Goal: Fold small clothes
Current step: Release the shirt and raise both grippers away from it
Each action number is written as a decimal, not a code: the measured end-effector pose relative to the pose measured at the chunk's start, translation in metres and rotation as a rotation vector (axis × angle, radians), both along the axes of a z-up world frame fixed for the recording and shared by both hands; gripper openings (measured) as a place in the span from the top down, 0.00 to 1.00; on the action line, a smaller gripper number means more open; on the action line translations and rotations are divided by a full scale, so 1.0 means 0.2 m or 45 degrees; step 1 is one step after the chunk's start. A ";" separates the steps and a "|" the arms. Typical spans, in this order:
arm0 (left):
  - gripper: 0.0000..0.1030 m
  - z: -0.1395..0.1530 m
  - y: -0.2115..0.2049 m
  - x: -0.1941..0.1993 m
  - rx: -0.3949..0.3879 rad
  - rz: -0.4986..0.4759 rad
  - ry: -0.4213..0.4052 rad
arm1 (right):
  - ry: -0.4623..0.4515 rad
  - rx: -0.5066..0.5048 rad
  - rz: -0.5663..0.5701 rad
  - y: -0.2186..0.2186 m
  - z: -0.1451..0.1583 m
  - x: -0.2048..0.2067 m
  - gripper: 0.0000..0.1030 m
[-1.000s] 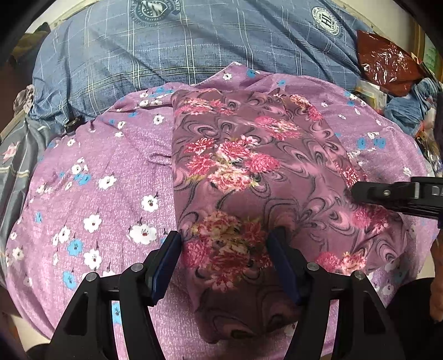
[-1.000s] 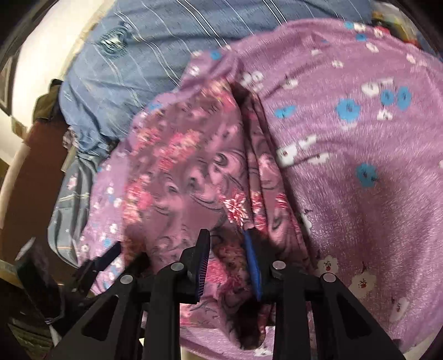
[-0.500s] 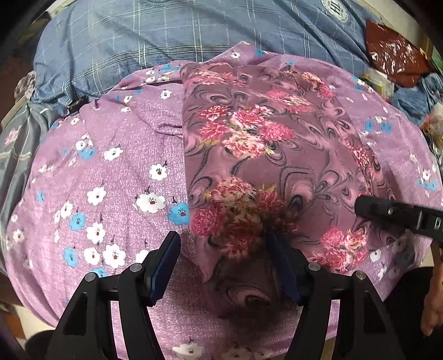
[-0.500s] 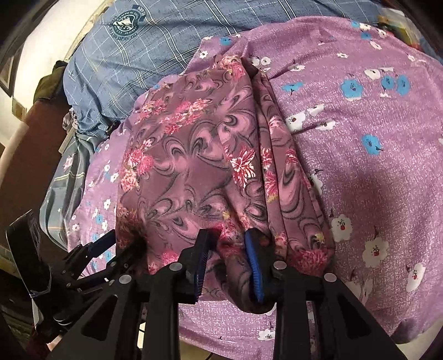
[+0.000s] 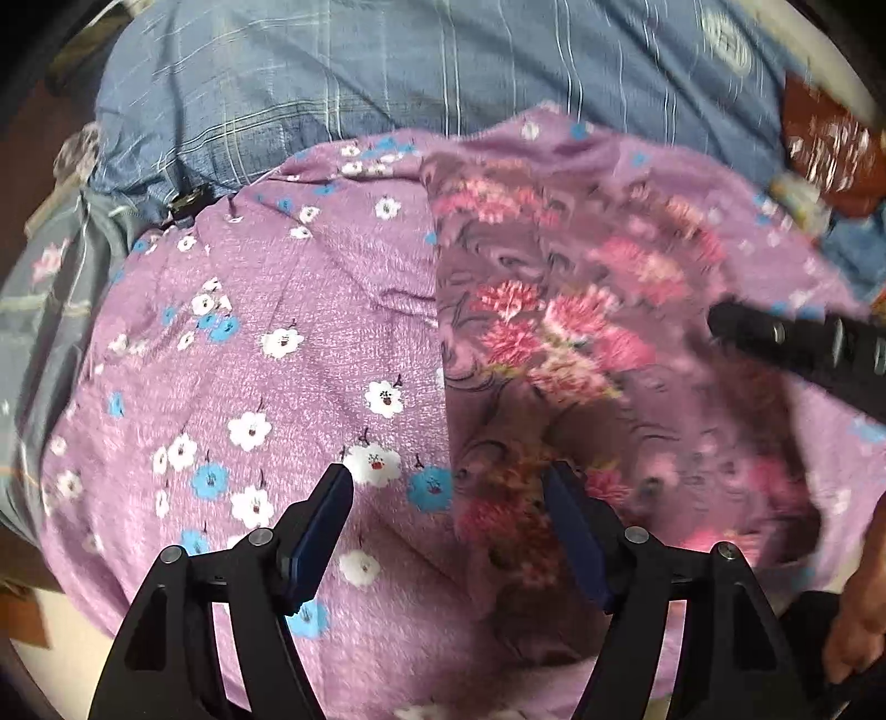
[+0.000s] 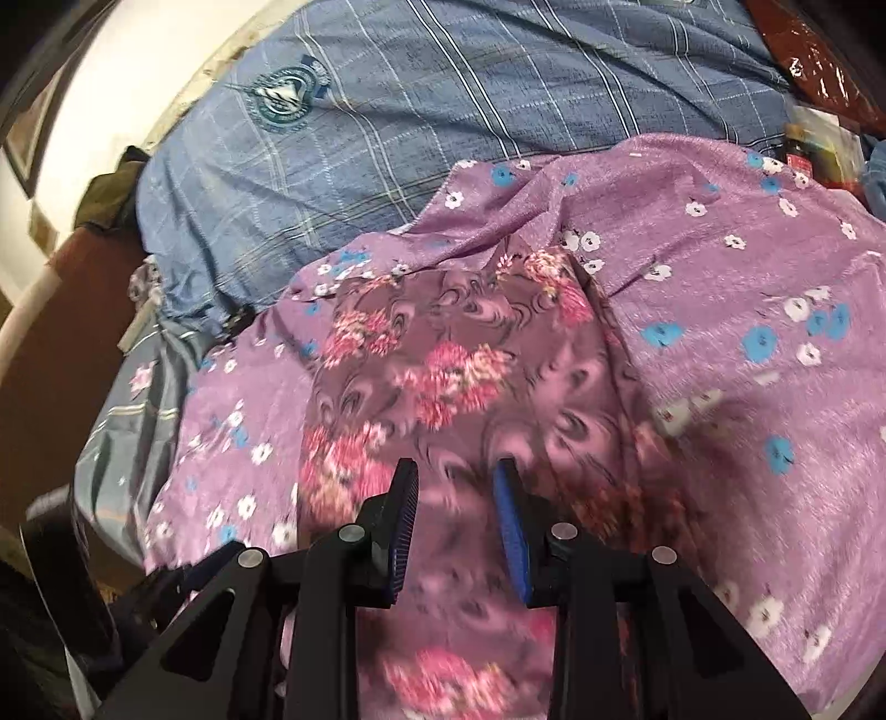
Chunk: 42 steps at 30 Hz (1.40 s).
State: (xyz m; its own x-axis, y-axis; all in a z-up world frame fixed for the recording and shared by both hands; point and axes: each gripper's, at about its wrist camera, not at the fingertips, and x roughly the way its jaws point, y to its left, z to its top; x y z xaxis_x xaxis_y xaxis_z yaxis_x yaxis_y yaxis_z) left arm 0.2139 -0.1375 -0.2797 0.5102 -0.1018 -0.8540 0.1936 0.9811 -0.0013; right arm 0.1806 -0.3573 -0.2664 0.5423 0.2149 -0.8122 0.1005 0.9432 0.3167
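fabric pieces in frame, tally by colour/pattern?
Mauve swirl garment with pink flowers: 1
Lilac cloth with white and blue flowers: 1
Blue plaid sheet: 1
Grey striped cloth at left edge: 1
Total: 4

I can read no words anywhere. On my right wrist view, the blue plaid cloth [image 6: 443, 111] carries a round teal crest [image 6: 282, 99] at about ten o'clock, its lettering too small to make out. On my left wrist view a second, blurred crest [image 5: 725, 39] sits at one o'clock, equally illegible.
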 end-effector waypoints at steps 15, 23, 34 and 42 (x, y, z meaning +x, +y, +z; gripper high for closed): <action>0.23 0.00 0.01 -0.12 0.075 -0.046 -0.068 | 0.010 -0.065 0.010 0.02 0.00 -0.26 0.65; 0.24 0.13 0.07 -0.37 0.207 -0.103 -0.066 | 0.219 -0.167 -0.039 0.09 -0.05 -0.33 0.60; 0.23 0.76 0.42 -1.04 0.093 0.036 -0.440 | -0.227 -0.232 0.005 0.45 0.78 -0.63 0.57; 0.23 0.91 0.59 -1.33 0.072 0.098 -0.548 | -0.366 -0.199 0.041 0.65 1.06 -0.73 0.57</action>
State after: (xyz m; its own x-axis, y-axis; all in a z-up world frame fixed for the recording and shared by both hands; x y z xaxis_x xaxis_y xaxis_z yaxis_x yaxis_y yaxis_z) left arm -0.0527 -0.0196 -0.0973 0.8250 -0.0086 -0.5650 0.0909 0.9889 0.1177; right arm 0.0351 -0.2274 -0.0540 0.7491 0.1207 -0.6514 -0.0026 0.9838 0.1792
